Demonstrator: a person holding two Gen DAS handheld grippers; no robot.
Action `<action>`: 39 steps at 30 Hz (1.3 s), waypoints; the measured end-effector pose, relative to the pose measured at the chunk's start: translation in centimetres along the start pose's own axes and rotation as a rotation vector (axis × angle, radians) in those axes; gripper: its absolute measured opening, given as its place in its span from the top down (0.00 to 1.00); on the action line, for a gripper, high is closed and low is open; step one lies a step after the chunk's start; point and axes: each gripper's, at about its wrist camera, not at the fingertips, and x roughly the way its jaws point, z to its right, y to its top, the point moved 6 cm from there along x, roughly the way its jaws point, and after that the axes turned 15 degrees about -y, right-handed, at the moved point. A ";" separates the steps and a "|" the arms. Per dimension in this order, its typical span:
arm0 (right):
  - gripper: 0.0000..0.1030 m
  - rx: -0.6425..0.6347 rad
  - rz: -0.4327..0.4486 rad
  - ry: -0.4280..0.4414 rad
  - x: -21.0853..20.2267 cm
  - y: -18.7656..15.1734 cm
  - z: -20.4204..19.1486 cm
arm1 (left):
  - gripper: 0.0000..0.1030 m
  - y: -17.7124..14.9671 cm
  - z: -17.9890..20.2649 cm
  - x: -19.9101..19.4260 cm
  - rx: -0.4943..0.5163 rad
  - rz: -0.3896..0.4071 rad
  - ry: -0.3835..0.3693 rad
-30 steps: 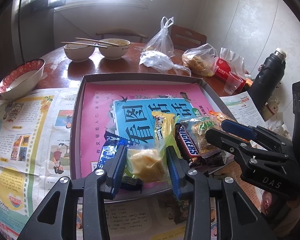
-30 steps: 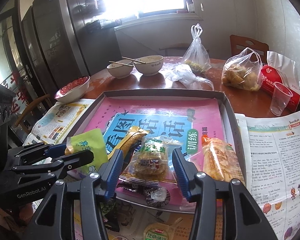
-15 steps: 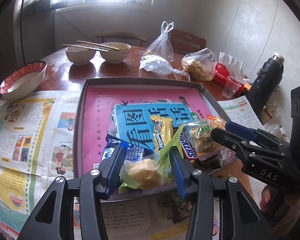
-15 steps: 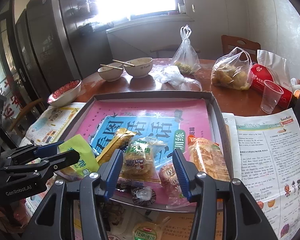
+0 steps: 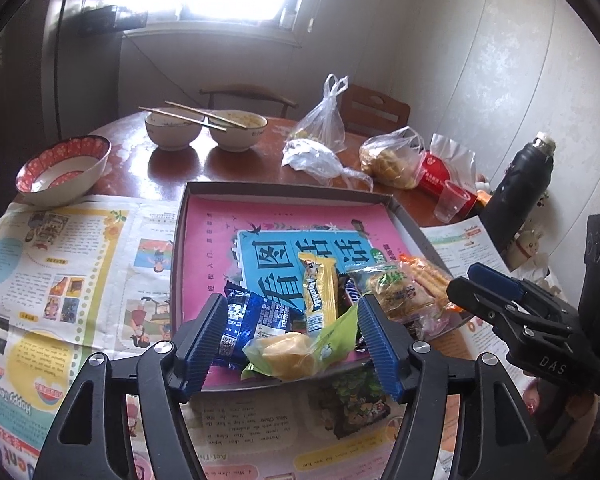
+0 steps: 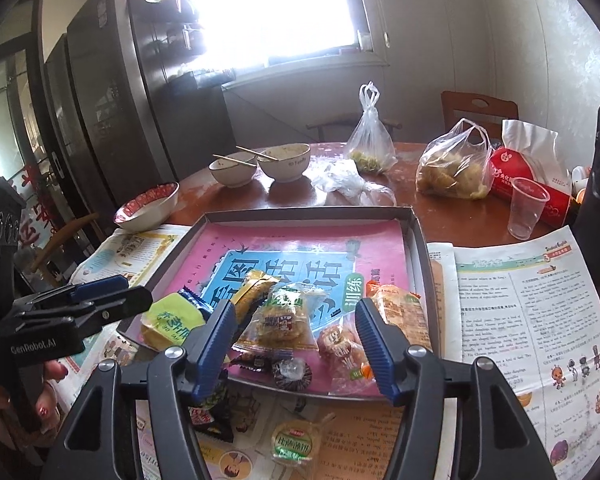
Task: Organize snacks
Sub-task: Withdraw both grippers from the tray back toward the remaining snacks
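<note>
A shallow dark tray (image 5: 284, 189) lined with a pink and blue book cover holds several snacks. My left gripper (image 5: 290, 344) hovers over its front edge, jaws opening. A green-and-yellow packet (image 5: 296, 356) lies loose between them on the rim. Behind it lie a blue packet (image 5: 256, 316), a yellow bar (image 5: 318, 292) and a cookie packet (image 5: 396, 292). My right gripper (image 6: 296, 340) is also opening, over the tray (image 6: 312, 212). The cookie packet (image 6: 284, 320) rests in the tray between its fingers, untouched. A round pastry packet (image 6: 340, 344) and an orange packet (image 6: 400, 312) lie beside it.
Newspapers (image 5: 60, 264) cover the table around the tray. A green round snack (image 6: 292, 444) and a dark packet (image 6: 212, 412) lie in front of it. Bowls (image 5: 172, 132) with chopsticks, plastic bags (image 6: 452, 168), a clear cup (image 6: 526, 208) and a black flask (image 5: 520, 188) stand behind and right.
Both grippers have opened and drawn back and up. The left one let go of the green-and-yellow packet at the tray's front edge. The right one released the cookie packet into the tray.
</note>
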 end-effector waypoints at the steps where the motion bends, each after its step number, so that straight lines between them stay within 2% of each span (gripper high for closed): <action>1: 0.39 -0.001 0.002 0.003 -0.3 -0.1 0.0 | 0.33 -0.1 0.2 -0.2 0.005 0.001 -0.002; 15: 0.37 -0.020 -0.002 -0.002 -2.5 -2.3 0.6 | 0.32 -3.2 2.7 -0.8 0.045 -0.065 -0.030; 23: 0.37 -0.036 -0.045 -0.014 -2.3 -4.5 0.9 | 0.32 -5.3 3.3 1.2 0.041 -0.139 -0.042; 28: 0.37 -0.052 -0.085 -0.052 -1.2 -6.3 1.2 | 0.32 -6.3 3.3 3.0 0.024 -0.180 -0.036; 39: 0.37 -0.074 -0.160 -0.047 0.9 -8.8 0.3 | 0.32 -7.5 2.5 5.9 -0.004 -0.237 -0.018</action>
